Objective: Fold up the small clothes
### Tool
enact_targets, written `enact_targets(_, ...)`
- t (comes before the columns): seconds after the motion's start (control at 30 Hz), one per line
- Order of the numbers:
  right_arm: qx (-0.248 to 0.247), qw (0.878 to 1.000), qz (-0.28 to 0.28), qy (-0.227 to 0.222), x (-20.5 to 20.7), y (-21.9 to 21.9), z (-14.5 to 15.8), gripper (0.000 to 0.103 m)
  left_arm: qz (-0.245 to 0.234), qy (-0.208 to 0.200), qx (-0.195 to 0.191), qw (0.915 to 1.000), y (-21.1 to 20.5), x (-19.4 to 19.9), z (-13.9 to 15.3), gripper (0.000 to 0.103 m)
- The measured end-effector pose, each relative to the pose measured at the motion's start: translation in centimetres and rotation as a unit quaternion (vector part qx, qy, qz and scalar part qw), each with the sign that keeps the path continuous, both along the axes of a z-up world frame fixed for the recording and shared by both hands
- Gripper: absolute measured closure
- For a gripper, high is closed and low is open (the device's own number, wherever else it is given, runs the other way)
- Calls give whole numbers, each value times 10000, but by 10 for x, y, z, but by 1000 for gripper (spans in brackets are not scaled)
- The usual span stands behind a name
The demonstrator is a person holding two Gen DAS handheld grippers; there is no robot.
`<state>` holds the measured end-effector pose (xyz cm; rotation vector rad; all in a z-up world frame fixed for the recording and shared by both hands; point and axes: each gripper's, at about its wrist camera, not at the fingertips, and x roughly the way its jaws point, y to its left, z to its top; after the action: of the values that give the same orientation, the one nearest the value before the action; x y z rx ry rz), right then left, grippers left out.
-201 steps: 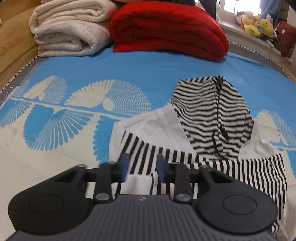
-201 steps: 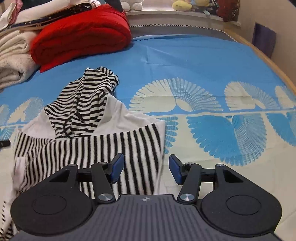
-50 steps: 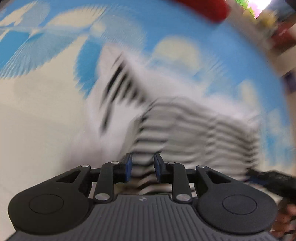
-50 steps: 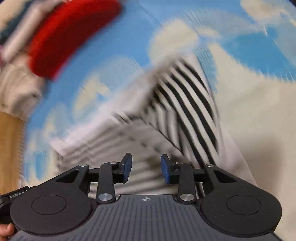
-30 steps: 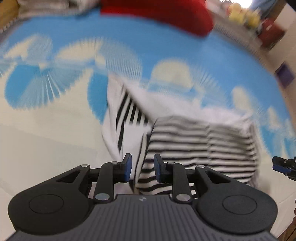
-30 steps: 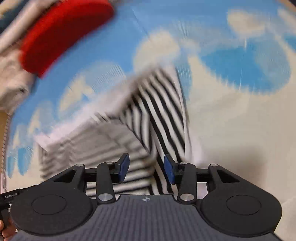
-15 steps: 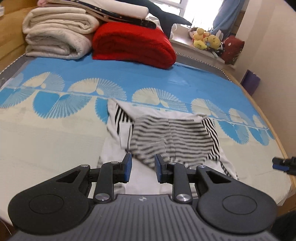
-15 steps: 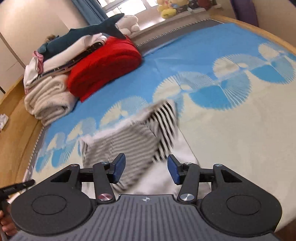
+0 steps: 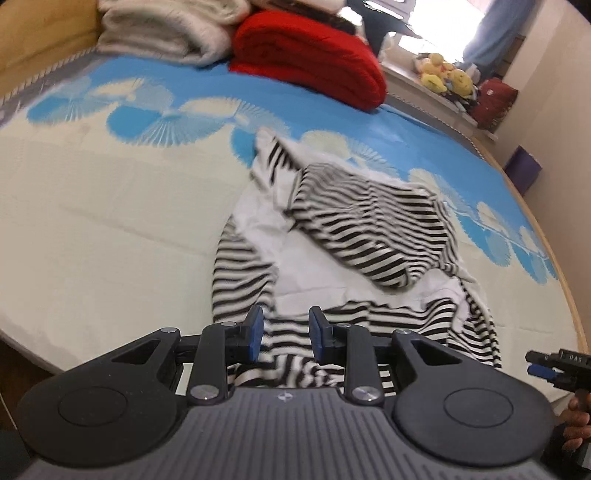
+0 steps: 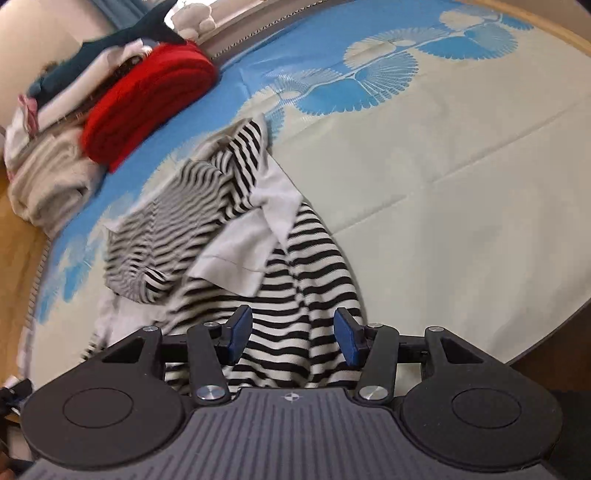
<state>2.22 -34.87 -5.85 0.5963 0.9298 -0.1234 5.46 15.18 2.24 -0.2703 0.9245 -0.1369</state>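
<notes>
A black-and-white striped hooded top (image 9: 369,229) with white panels lies on the bed, its hood turned down over the body. My left gripper (image 9: 286,334) hovers over the near striped hem at the bed's front edge, its jaws apart and the pads touching no cloth. In the right wrist view the same top (image 10: 303,258) runs toward the camera. My right gripper (image 10: 293,334) stands wide open above the striped fabric, gripping nothing. The right gripper's tip (image 9: 537,363) shows at the left view's right edge, with part of a hand below it.
A red folded blanket (image 9: 310,55) and cream blankets (image 9: 166,26) are stacked at the bed's far end, with a dark plush shark (image 10: 110,40) on top. Plush toys (image 9: 443,74) line the window ledge. A purple box (image 9: 522,170) stands by the wall. The bed's edge (image 10: 535,332) curves close on the right.
Both grippers have drawn back from the folded-down hood to the near hem at the bed's edge. The right jaws stand wider than a second ago. The left jaws are unchanged.
</notes>
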Motion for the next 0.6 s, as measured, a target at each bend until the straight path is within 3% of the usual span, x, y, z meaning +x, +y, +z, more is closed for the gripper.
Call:
enact_targets(0.03,-27,10000,38,75,3,1,-5,51,69,109,-88,9999,4,2,-12,74)
enact_targets(0.1,-30,9998,67,207,7,2,-12,51,524,873,-414,9939,12,12,-36,73)
enact_targets(0.13,-50,9996,59,272,8,3,-15,51,491,971,-656,9919,11,16,-41,72)
enact_targets(0.2,-78,9992,44,379,10,3,-21,51,489,983,-636,9919,7,22,-44,62)
enact_targets(0.37,-67,9982,62,598,13,5,-32,50,561,1145,-564,9902,2,30,-56,52)
enact_targets(0.47,-26,9974,23,726,15,4,-38,47,570,1159,-429,9907,-3,32,-59,33)
enact_targets(0.6,83,9962,-27,865,17,4,-45,44,719,1291,-293,9886,-4,38,-70,31)
